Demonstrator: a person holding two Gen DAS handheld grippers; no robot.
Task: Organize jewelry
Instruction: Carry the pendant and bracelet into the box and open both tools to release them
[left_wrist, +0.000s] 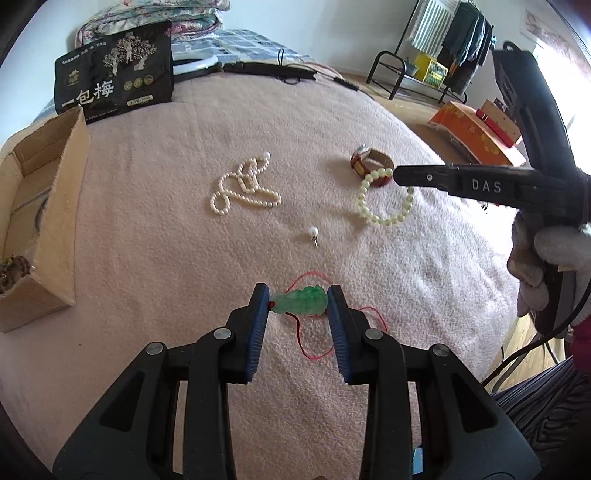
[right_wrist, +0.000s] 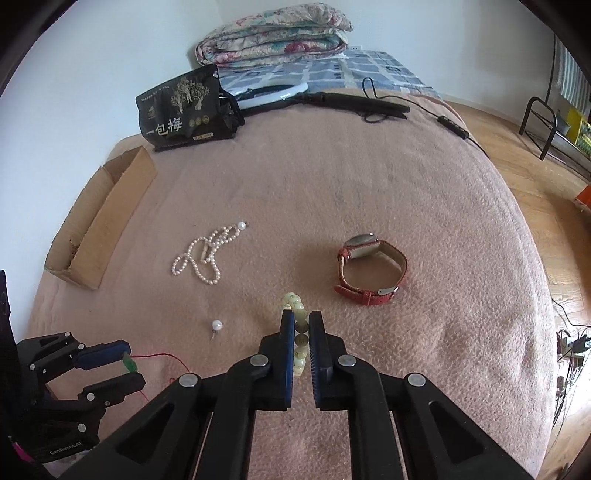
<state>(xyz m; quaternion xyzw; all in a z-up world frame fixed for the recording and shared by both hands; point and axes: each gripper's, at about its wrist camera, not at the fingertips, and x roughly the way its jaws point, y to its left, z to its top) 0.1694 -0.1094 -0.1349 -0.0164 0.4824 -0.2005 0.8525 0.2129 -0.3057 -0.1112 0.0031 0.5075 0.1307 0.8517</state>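
Green jade pendant (left_wrist: 300, 301) on red cord (left_wrist: 314, 343) sits between the left gripper (left_wrist: 298, 302) pads, clamped, low over the pink blanket (left_wrist: 166, 240). Right gripper (right_wrist: 302, 321) is narrow, pinching the pale bead bracelet (right_wrist: 295, 310), beside the red watch (right_wrist: 371, 271). Pearl necklace (left_wrist: 243, 186) and single pearl pin (left_wrist: 313, 233) lie loose mid-blanket. Cardboard box (left_wrist: 55, 206) at left edge.

Pink fuzzy blanket (left_wrist: 184, 258). Green jade pendant (left_wrist: 301, 301) on red cord (left_wrist: 317, 354). White pearl necklace (left_wrist: 243, 184), white single pearl (left_wrist: 313, 231). Pale yellow-green bead bracelet (left_wrist: 384, 218). Red-strap watch (right_wrist: 373, 269), silver case. Brown cardboard box (left_wrist: 40, 206). Black pouch (left_wrist: 114, 74), white characters, gold tree print. Floral quilt (right_wrist: 273, 33). Blue-padded black fingers (left_wrist: 260, 332).
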